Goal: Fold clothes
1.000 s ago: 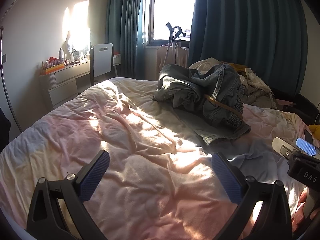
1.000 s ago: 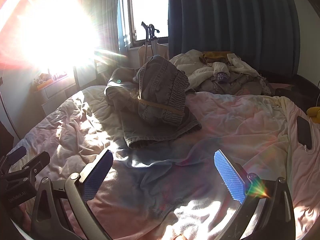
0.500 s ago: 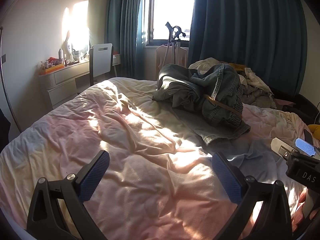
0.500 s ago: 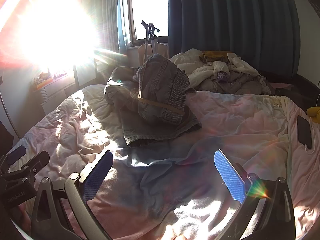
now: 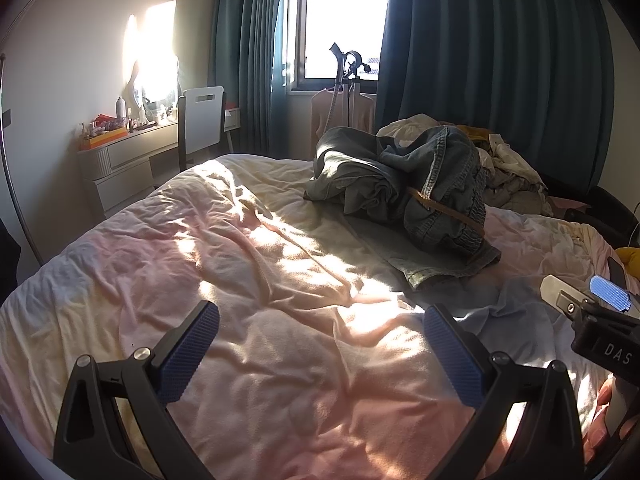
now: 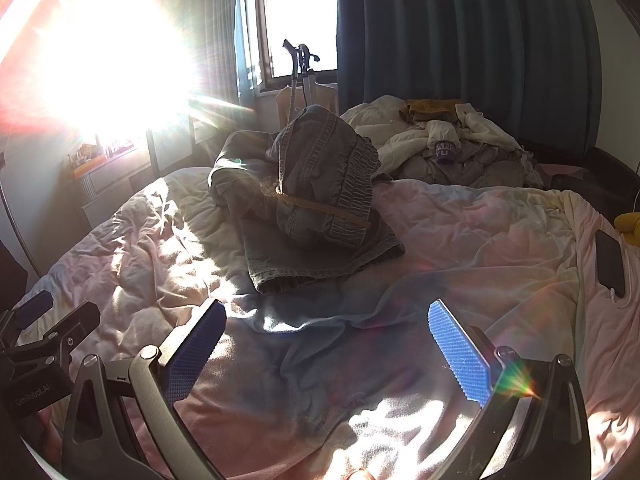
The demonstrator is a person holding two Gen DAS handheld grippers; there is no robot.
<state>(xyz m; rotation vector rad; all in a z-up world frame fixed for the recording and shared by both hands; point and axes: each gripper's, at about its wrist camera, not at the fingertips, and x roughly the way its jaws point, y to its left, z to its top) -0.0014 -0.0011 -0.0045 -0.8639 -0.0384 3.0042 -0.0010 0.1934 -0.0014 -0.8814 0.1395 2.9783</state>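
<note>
The crumpled denim jeans (image 5: 404, 192), belt threaded, are heaped toward the far middle of the bed (image 5: 280, 320), untouched, while the left gripper (image 5: 320, 344) and right gripper (image 6: 326, 340) are held wide open and empty near the near edge, so the fold is judged unstarted and a forward reach to a hem is called for.

Low sun from the window (image 5: 344, 20) cast hard bright patches and long shadows across the bedspread (image 5: 280, 280), while a blown-out flare (image 6: 108, 52) with coloured streaks washed out the right wrist view's upper left, both pictures bending and darkening toward their fisheye edges.
</note>
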